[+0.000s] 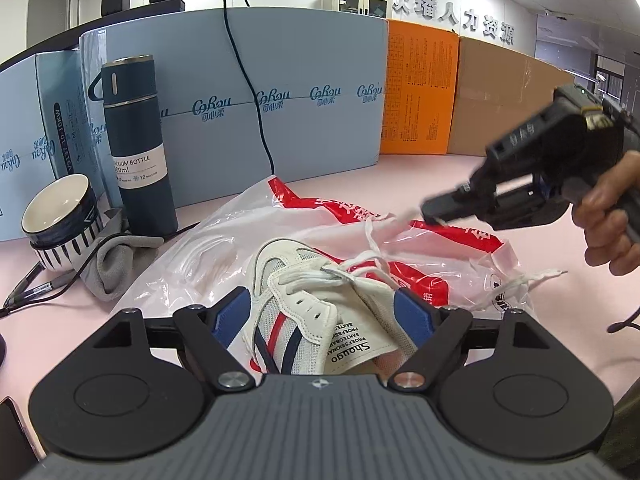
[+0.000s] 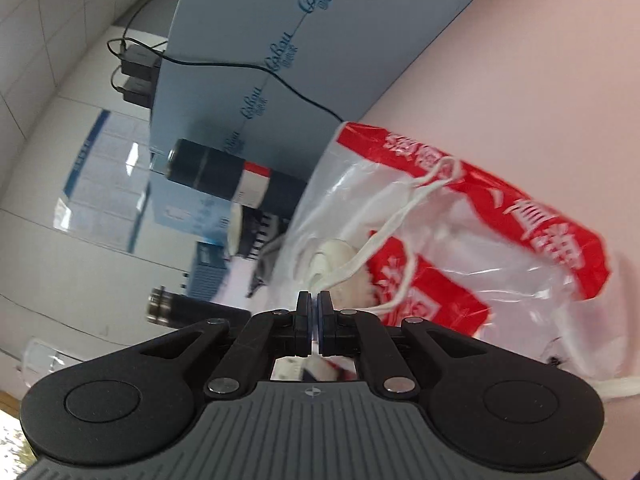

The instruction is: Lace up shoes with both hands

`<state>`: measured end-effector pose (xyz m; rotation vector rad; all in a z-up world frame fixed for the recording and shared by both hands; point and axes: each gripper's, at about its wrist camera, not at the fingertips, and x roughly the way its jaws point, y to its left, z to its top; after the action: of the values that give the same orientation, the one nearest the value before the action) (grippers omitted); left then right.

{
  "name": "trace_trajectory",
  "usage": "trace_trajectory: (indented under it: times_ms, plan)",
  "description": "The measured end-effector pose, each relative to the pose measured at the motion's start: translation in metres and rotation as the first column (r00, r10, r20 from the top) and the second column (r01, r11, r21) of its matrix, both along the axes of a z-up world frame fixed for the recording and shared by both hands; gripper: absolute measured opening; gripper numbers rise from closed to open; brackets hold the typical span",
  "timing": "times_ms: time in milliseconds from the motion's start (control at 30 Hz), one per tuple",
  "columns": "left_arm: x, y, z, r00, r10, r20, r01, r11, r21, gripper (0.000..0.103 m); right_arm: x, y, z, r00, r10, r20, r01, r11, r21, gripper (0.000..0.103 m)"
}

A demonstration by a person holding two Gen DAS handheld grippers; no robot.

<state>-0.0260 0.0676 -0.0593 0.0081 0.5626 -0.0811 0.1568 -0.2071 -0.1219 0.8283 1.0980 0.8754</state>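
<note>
A white sneaker [image 1: 288,280] with red and navy stripes lies on a red-and-clear plastic bag [image 1: 224,232], toe pointing away. My left gripper [image 1: 322,314] is open, its blue pads [image 1: 230,316] standing on either side of the shoe's collar and tongue. My right gripper [image 1: 430,210], held by a hand [image 1: 612,216], hovers above the bag at the right and is shut on a white shoelace [image 1: 372,240] that runs up from the eyelets. In the right wrist view the right gripper [image 2: 314,300] has its jaws together, and the shoelace [image 2: 384,236] trails away over the bag [image 2: 520,240]. A second, frayed lace end [image 1: 528,276] rests on the bag.
A dark vacuum bottle [image 1: 136,152], a striped bowl [image 1: 60,220] and a grey cloth [image 1: 116,268] stand at the left on the pink table [image 1: 400,176]. Blue cartons [image 1: 280,80], an orange box [image 1: 420,88] and a brown carton [image 1: 504,100] line the back. A black cable [image 1: 248,80] hangs down.
</note>
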Motion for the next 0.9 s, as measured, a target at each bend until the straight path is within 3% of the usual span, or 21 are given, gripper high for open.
trace_trajectory:
  times_ms: [100, 200, 233, 300, 333, 467, 533, 600, 667, 733, 800, 900]
  plan:
    - [0.001, 0.0, 0.0, 1.0, 0.001, -0.001, -0.001, 1.0, -0.003, 0.079, -0.001, 0.028, 0.007, 0.999, 0.014, -0.04, -0.011, 0.997, 0.071, 0.003]
    - [0.0, 0.001, -0.001, 1.0, 0.005, -0.006, -0.005, 1.0, -0.009, 0.08, 0.0, 0.063, 0.009, 0.997, 0.058, -0.052, -0.054, 0.995, 0.084, 0.007]
    - [-0.001, 0.001, -0.001, 1.0, 0.007, -0.009, -0.007, 1.0, -0.008, 0.08, 0.003, 0.071, 0.006, 0.995, 0.069, -0.073, -0.063, 0.994, 0.087, 0.011]
    - [-0.002, 0.002, -0.003, 1.0, 0.01, -0.02, -0.01, 1.0, 0.004, 0.08, 0.008, 0.083, 0.002, 0.99, 0.09, -0.106, -0.08, 0.993, 0.089, 0.034]
    - [-0.003, 0.003, -0.003, 1.0, 0.01, -0.022, -0.009, 1.0, 0.008, 0.08, 0.009, 0.085, 0.005, 0.99, 0.108, -0.092, -0.102, 0.992, 0.068, 0.045]
    - [-0.008, 0.007, -0.006, 1.0, 0.016, -0.026, -0.016, 1.0, 0.0, 0.08, 0.013, 0.085, 0.023, 0.99, 0.143, 0.0, -0.143, 0.99, -0.004, 0.046]
    - [-0.008, 0.008, -0.006, 0.999, 0.025, -0.021, -0.025, 1.0, -0.013, 0.08, 0.015, 0.082, 0.036, 0.979, 0.169, 0.112, -0.166, 0.986, -0.032, 0.046]
    - [-0.008, 0.009, -0.006, 0.999, 0.035, -0.014, -0.035, 0.999, -0.021, 0.08, 0.017, 0.083, 0.052, 0.944, 0.223, 0.242, -0.205, 0.974, -0.097, 0.046]
    - [-0.007, 0.009, -0.007, 0.999, 0.037, -0.011, -0.037, 0.999, -0.031, 0.08, 0.01, 0.098, 0.066, 0.852, 0.346, 0.393, -0.268, 0.933, -0.242, 0.046]
    - [-0.005, 0.008, -0.007, 0.999, 0.036, -0.015, -0.037, 0.999, -0.034, 0.08, 0.001, 0.118, 0.073, 0.725, 0.49, 0.484, -0.32, 0.862, -0.393, 0.046]
    - [-0.006, 0.007, -0.008, 0.999, 0.036, -0.015, -0.036, 0.999, -0.033, 0.08, -0.005, 0.141, 0.075, 0.601, 0.612, 0.514, -0.363, 0.782, -0.506, 0.046]
    - [-0.008, 0.007, -0.008, 0.999, 0.043, -0.014, -0.044, 0.998, -0.039, 0.08, -0.013, 0.179, 0.068, 0.389, 0.773, 0.5, -0.391, 0.631, -0.67, 0.046]
